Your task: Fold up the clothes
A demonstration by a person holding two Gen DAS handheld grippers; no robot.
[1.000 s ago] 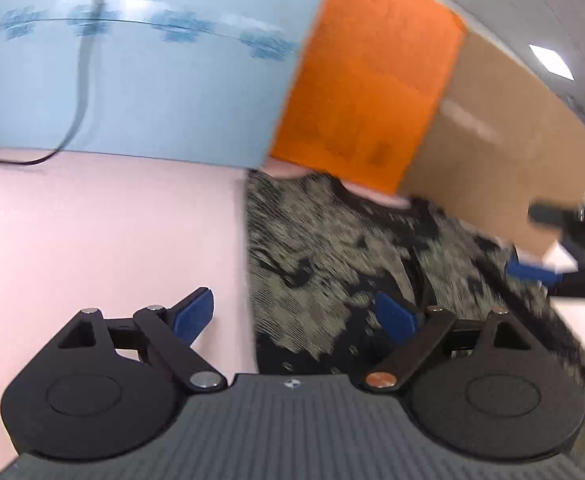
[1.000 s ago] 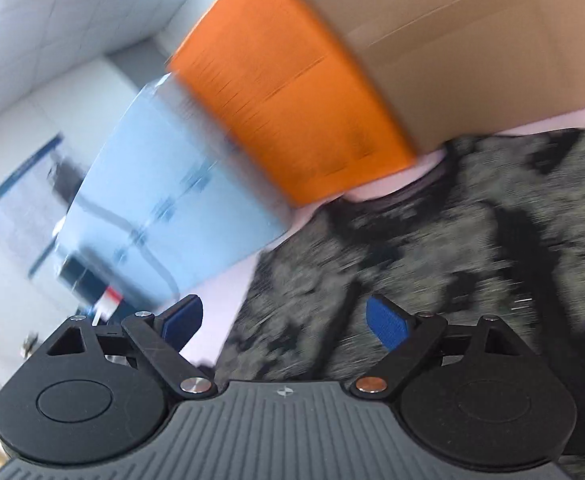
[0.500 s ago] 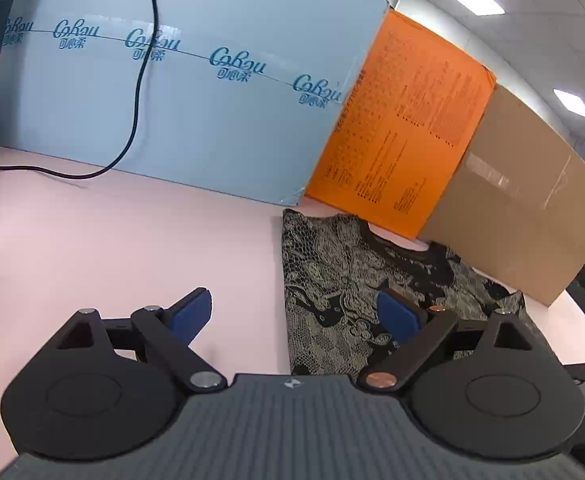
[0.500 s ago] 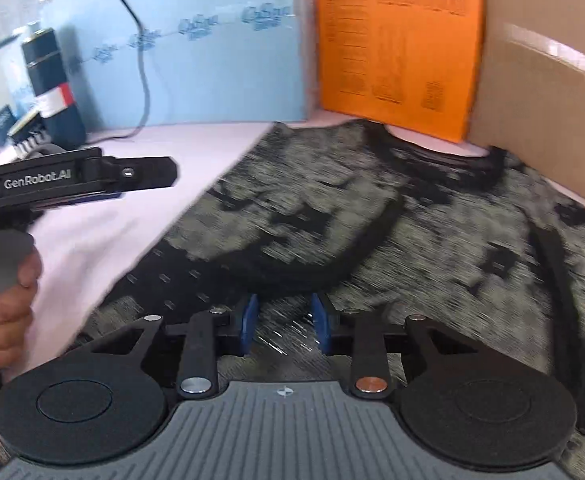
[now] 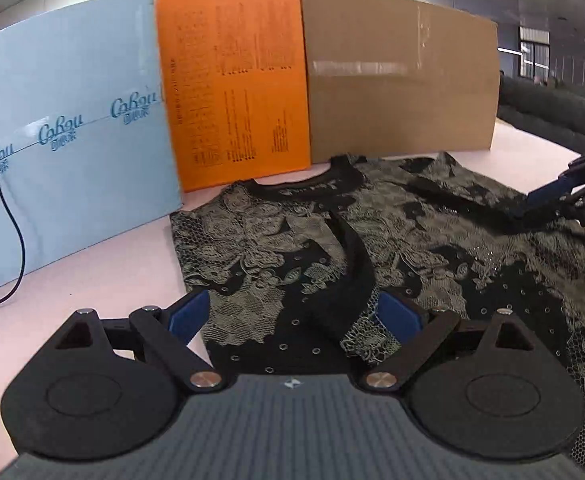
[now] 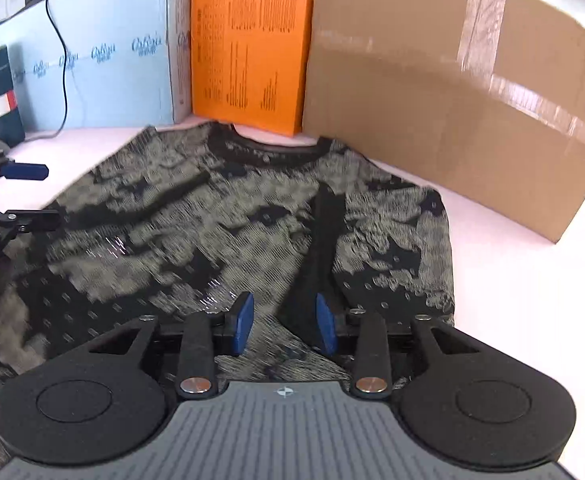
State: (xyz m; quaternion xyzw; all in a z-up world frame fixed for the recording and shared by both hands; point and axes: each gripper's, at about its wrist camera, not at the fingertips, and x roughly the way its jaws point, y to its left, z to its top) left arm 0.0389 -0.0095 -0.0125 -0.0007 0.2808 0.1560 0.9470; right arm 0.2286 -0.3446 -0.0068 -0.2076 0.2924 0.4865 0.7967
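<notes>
On the pink bench [image 5: 92, 280], a black lace top [image 5: 292, 240] lies spread flat, its neckline toward an orange box [image 5: 232, 80]. Left tool [image 5: 292, 316] hangs wide open over the top's near edge, gripping nothing. Right tool [image 6: 284, 328], half-closed, has just been opening slightly, cloth below, nothing pinched

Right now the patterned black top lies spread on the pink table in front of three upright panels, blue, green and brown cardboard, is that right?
Almost. The middle panel is orange, not green, as the left wrist view shows. The rest holds: the patterned black top lies spread on the pink table, with the blue panel and the brown cardboard upright behind it.
</notes>
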